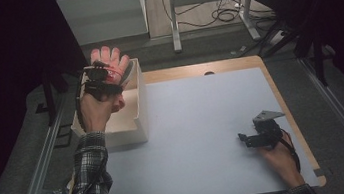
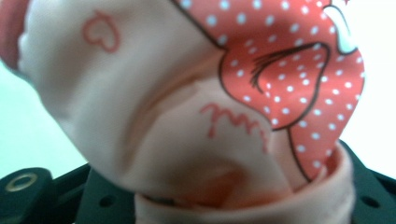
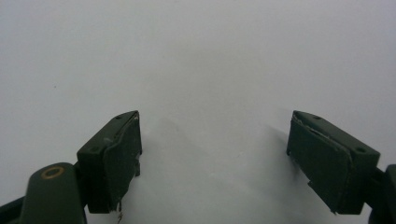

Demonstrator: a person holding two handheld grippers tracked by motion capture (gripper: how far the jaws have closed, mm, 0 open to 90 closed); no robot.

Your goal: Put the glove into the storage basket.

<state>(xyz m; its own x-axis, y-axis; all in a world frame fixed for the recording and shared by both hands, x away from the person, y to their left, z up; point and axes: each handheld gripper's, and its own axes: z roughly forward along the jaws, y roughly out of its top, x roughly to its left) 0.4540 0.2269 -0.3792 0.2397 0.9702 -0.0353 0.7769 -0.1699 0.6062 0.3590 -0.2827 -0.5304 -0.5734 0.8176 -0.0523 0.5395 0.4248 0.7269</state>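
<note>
1. The thing in hand is a soft pink cloth (image 2: 154,121), printed with small hearts and a red patch with white dots. In the high view it (image 1: 110,64) stands up out of the left gripper (image 1: 107,80), over the far corner of the white box (image 1: 142,123) at the table's left edge.
2. The left gripper's jaws are closed on the cloth, which bunches into folds right at the grip.
3. Judging by those folds, it is light, limp and not fragile. It will sag and drape rather than keep a shape, and a loose end could catch on the box wall.
4. The best hold is probably a gathered bunch or a thick hem, pinched firmly; a single thin layer might slip out.
5. The right gripper (image 3: 212,154) rests with its jaws spread wide and nothing between them, low over the bare white table (image 3: 201,56), well apart from the box.
</note>
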